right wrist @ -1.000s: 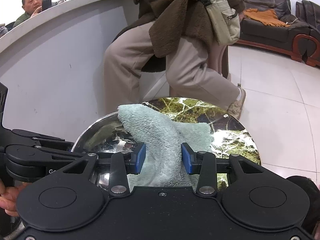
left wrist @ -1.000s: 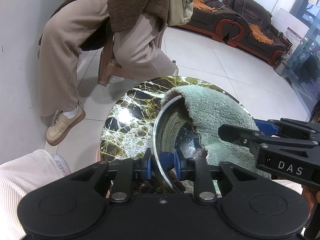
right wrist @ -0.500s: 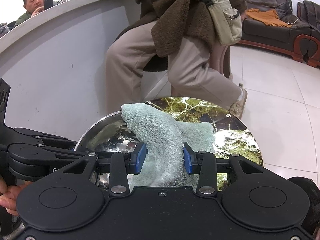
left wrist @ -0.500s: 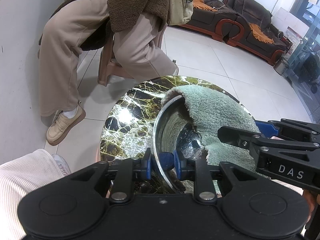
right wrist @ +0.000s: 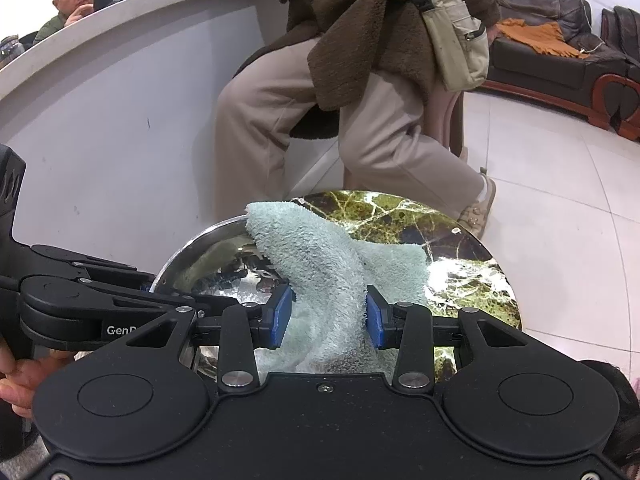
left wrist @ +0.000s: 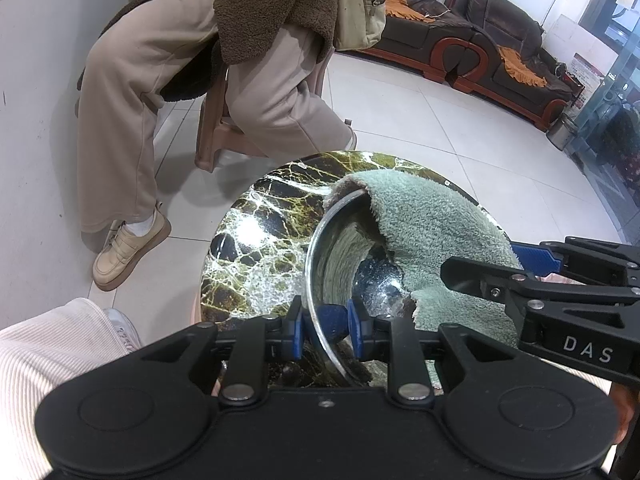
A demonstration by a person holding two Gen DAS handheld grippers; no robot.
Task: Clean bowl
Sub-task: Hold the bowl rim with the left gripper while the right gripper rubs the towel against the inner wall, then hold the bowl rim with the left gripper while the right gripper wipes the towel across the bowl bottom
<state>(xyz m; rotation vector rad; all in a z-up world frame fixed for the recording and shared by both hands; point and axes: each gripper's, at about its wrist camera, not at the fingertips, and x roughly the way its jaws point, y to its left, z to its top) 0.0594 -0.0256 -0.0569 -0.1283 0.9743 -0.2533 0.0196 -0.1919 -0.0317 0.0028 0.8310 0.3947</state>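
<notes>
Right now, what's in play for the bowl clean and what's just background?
In play:
steel bowl, rim pinched by left claw
green towel, gripped by right claw
marble tabletop

Background:
seated person
canvas bag
leather sofas
reception counter
</notes>
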